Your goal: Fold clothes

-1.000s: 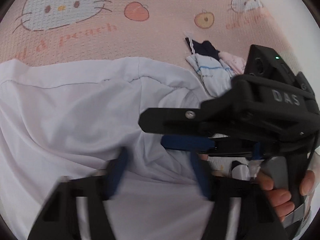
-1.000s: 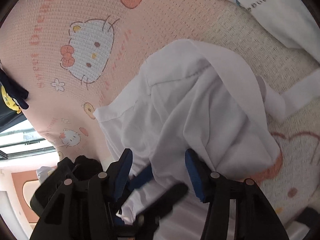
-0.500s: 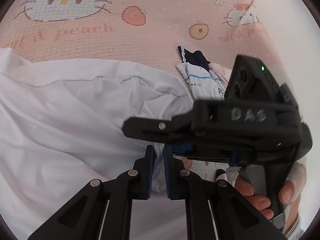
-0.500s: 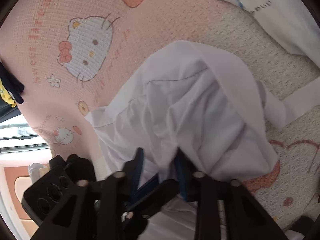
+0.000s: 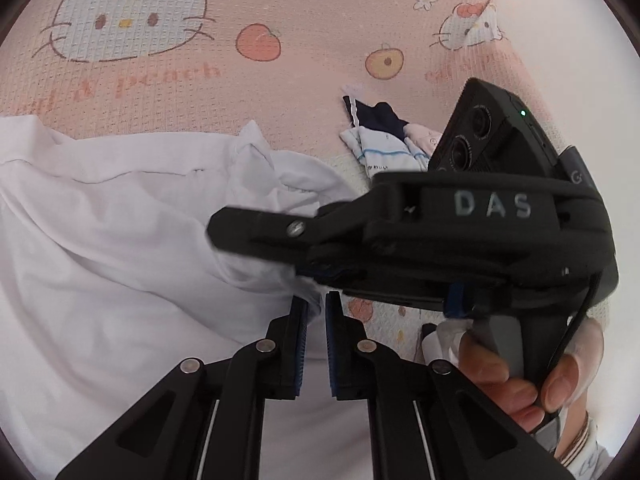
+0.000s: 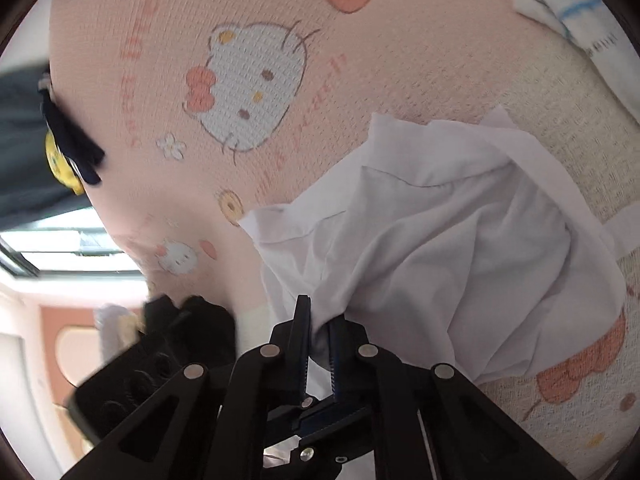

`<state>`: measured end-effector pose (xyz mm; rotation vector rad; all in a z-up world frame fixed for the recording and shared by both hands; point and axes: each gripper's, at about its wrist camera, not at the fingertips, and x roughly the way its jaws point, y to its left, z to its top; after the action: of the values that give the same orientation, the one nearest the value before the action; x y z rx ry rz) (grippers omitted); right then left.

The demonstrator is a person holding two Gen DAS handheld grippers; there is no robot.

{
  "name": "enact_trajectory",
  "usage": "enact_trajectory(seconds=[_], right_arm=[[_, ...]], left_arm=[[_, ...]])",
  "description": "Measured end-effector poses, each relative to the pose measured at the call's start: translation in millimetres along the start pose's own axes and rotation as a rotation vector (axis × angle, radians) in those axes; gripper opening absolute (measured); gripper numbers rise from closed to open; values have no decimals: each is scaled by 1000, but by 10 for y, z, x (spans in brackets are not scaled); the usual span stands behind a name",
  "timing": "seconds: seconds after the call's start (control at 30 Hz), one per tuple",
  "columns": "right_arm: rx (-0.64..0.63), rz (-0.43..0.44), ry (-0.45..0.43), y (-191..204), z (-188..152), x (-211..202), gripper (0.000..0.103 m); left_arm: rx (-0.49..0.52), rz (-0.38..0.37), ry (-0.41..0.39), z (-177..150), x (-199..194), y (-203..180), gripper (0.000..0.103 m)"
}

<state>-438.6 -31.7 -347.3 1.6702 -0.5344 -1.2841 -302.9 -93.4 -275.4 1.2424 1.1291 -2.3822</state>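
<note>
White shirt (image 5: 120,248) (bunched) on pink blanket (image 5: 280,92)

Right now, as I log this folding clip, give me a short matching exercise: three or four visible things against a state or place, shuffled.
1. left gripper
2. white garment
3. small clothes pile
4. pink cartoon bedcover

a. lying apart, untouched
b. under everything
c. shut on cloth
d. pinched by both grippers

Pairs: 1-c, 2-d, 3-a, 4-b
</note>
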Motion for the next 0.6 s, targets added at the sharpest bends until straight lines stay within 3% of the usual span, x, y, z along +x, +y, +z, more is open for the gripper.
enact_trajectory(seconds=[0.1,0.2,0.27,0.33,0.5,0.6], right_arm=[[35,82,-43,-54,51,-155,7],[70,124,-78,-112,81,-326,7],[74,104,-95,-130,75,-421,6],[78,82,-112,-160,77,-519,6],[84,-7,-130,-249,84,-667,6],[-37,-123,-134,-51,85,-651,7]], left_arm=[[-21,-22,0,13,-88,12,9],[-38,-18,62,59,-128,12,15],[-61,-31,89,77,-175,54,30],[-80,-38,85,94,-248,99,57],[-96,-18,92,180,-370,180,58],[-84,34,101,317,-372,202,58]])
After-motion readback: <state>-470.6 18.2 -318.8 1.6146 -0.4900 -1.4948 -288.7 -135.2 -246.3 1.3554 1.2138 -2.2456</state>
